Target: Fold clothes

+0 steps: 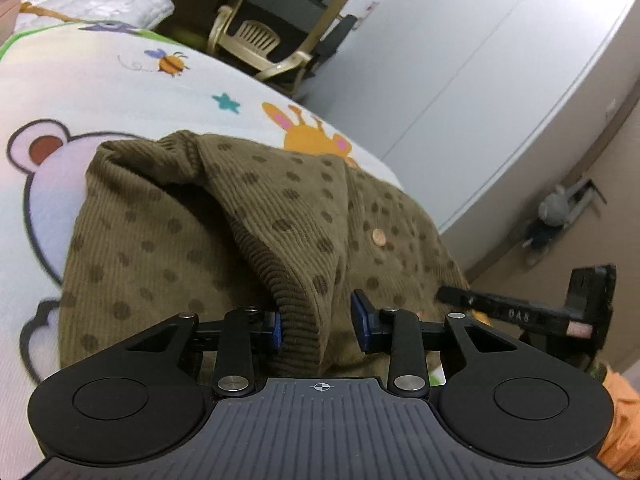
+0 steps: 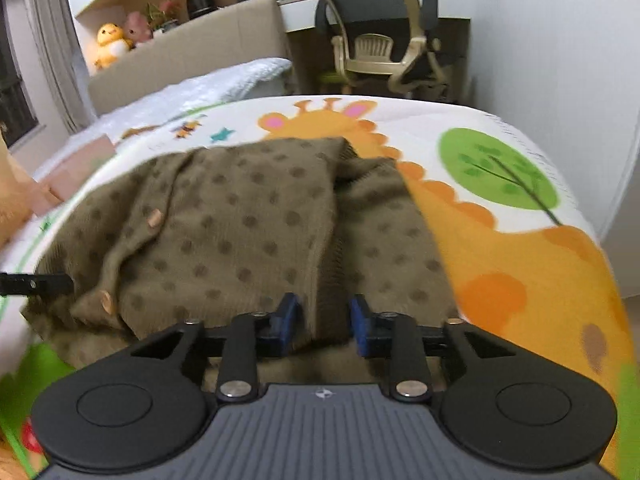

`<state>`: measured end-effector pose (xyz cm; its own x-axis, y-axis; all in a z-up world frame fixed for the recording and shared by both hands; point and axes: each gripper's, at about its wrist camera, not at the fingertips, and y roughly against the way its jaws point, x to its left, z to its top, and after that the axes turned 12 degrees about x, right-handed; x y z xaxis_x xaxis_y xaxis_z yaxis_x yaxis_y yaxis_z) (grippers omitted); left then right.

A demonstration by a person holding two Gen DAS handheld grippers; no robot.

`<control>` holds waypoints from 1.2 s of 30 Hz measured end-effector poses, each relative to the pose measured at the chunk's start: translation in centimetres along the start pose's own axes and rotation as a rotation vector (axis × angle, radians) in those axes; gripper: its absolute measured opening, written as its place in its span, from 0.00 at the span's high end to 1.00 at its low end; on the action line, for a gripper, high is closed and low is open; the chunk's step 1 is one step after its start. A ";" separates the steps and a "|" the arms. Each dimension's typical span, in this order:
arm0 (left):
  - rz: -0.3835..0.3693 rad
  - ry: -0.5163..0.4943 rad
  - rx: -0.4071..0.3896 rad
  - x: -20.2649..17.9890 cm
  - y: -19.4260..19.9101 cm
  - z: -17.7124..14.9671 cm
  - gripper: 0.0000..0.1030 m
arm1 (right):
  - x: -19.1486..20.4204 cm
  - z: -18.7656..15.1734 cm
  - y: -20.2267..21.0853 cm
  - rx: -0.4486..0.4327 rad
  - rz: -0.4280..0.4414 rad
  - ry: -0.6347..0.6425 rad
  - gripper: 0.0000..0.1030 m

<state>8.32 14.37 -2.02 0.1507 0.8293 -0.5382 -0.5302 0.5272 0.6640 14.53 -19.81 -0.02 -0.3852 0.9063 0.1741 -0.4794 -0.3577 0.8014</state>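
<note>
An olive-brown knitted cardigan with darker polka dots [image 1: 248, 216] lies on a bed covered by a white children's sheet printed with cartoon animals [image 1: 120, 92], partly over the orange giraffe figure [image 2: 500, 248]. The garment is bunched and partly folded: one ribbed panel is drawn up into a ridge, and small round tan buttons [image 1: 378, 237] show along its front edge. The left gripper [image 1: 316, 322] has its blue-padded fingers [image 1: 362, 312] set fairly wide apart, with a ribbed fold of the cardigan rising between them and touching the left pad; the right pad stands clear of the cloth. The right gripper [image 2: 325, 320] also has its fingers apart, a fold of the knit lying between them, though blur makes it unclear whether the pads press it. The right gripper's tip is seen low at the left view's right side. Behind the bed stand a beige-framed office chair [image 2: 384, 40] and a beige headboard ledge carrying a yellow plush chick [image 2: 109, 42].
</note>
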 end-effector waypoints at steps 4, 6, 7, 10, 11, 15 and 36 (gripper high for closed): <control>0.119 -0.032 0.000 -0.5 0.4 -0.7 0.58 | -0.3 -1.5 1.2 -0.019 -0.043 0.010 0.50; 0.137 -0.044 -0.018 -0.8 1.0 -0.9 0.50 | -0.6 -2.0 1.6 -0.028 -0.074 0.008 0.38; 0.138 -0.048 -0.030 -0.9 1.5 -0.9 0.48 | -0.6 -2.3 1.7 -0.030 -0.094 0.009 0.37; 0.159 -0.073 -0.078 -1.8 2.8 -0.8 0.40 | -0.6 -3.1 1.5 -0.010 -0.151 0.018 0.33; 0.165 -0.083 -0.094 -2.2 3.2 -0.8 0.34 | -0.7 -3.4 1.4 -0.005 -0.161 0.018 0.31; 0.189 -0.143 -0.137 -4.0 4.0 -1.2 0.28 | -0.9 -4.4 1.8 -0.010 -0.188 0.020 0.23; 0.245 -0.315 -0.001 -5.7 0.5 -3.6 0.09 | 9.2 -3.4 -1.1 -0.014 -0.063 0.299 0.10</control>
<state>4.19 9.21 -0.43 0.2683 0.9467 -0.1782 -0.5828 0.3068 0.7525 8.83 -11.87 -1.19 -0.5685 0.8210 -0.0532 -0.5199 -0.3083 0.7967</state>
